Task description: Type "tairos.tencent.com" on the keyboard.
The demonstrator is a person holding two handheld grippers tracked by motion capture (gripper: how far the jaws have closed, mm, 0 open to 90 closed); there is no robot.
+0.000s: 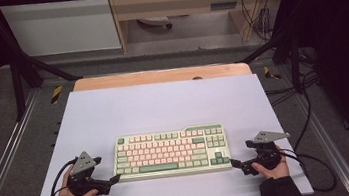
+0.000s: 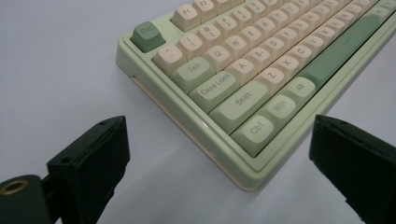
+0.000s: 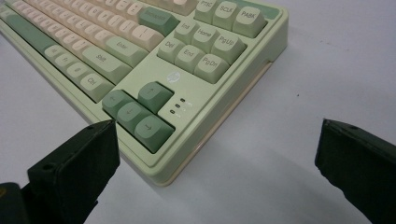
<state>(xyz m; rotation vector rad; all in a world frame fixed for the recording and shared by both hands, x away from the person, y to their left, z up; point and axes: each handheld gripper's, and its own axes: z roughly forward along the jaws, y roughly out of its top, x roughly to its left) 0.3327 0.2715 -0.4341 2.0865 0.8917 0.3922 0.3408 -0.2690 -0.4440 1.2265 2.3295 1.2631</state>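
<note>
- We see a pale green mechanical keyboard with cream and darker green keycaps lying flat on the white surface, toward the near edge and roughly centred between the two hands.
- Our left gripper sits just beside the keyboard's near left corner, held in the left hand. In the left gripper view its jaws stand wide apart, released, with the corner of the keyboard bearing the Ctrl key between them but not touched.
- Our right gripper sits just beside the near right corner, held in the right hand. In the right gripper view its jaws are likewise spread and empty, with the corner by the arrow keys lying between them, clear of both jaws.
- Each gripper carries a grey three-cornered plate on top and trails a black cable off the surface's edge.
- Beyond the white surface we see a strip of wooden tabletop, then black frame bars and a floor with cables.
</note>
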